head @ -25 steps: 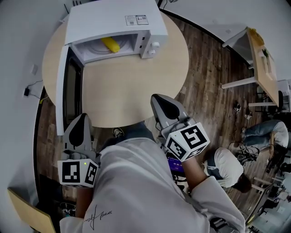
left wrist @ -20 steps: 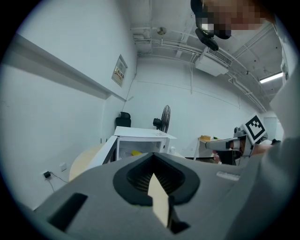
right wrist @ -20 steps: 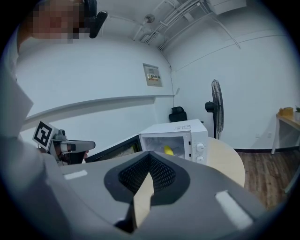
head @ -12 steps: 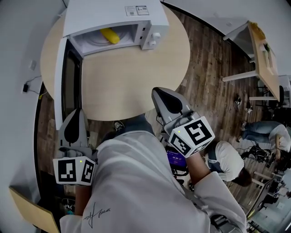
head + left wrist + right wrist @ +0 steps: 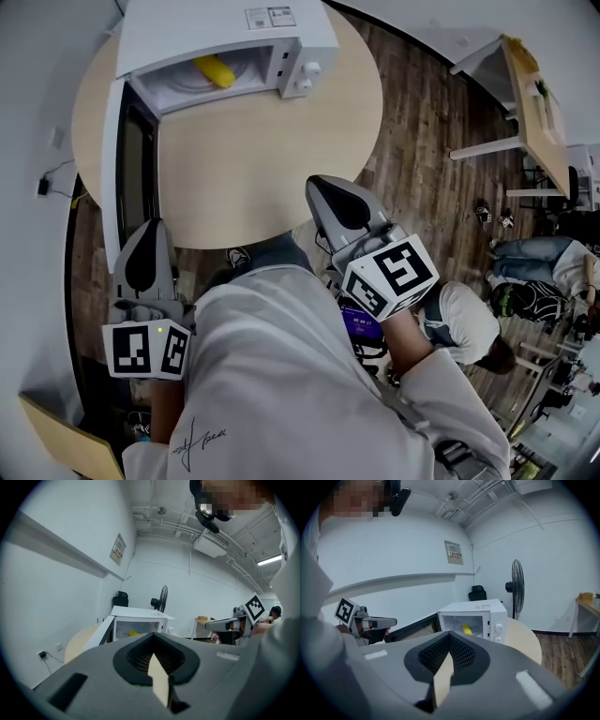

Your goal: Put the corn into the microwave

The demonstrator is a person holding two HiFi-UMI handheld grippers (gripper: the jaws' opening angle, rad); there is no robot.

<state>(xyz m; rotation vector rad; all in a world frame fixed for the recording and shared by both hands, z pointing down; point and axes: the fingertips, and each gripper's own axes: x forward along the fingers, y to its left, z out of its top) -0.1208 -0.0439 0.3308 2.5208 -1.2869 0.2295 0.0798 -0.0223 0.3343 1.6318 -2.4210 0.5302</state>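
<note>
Looking down on a round wooden table (image 5: 281, 141), lying ahead of and below both sets of jaws, touching neither.

Noting a white microwave (image 5: 216, 28) at its far side, well ahead of both jaw tips, cavity facing back toward them.

Logging the microwave door (image 5: 131, 169) as swung wide open, running from the cavity back toward the left jaws, its free end near their tips on their left side.

Recording the left gripper (image 5: 148, 234) as held in by the body, jaws pressed together, nothing between them.

Recording the right gripper (image 5: 323, 192) likewise: jaws together, empty, tips hanging by the table's near edge, well apart from the microwave.

Spotting the corn (image 5: 214, 70) already inside the cavity, lying on its floor, far ahead of both jaw pairs.

Judging the placing as done, with only the open door left, if closing is wanted at all.

Advising, for that:
- keeping the left jaws closed and using their tips as a blunt pusher
- getting the tips round to the door's outer, left-hand face near the free end
- following the door's arc rather than shoving straight ahead
- slowing near the latch to avoid skidding the microwave across the table
- holding the right jaws clear of the opening
</note>
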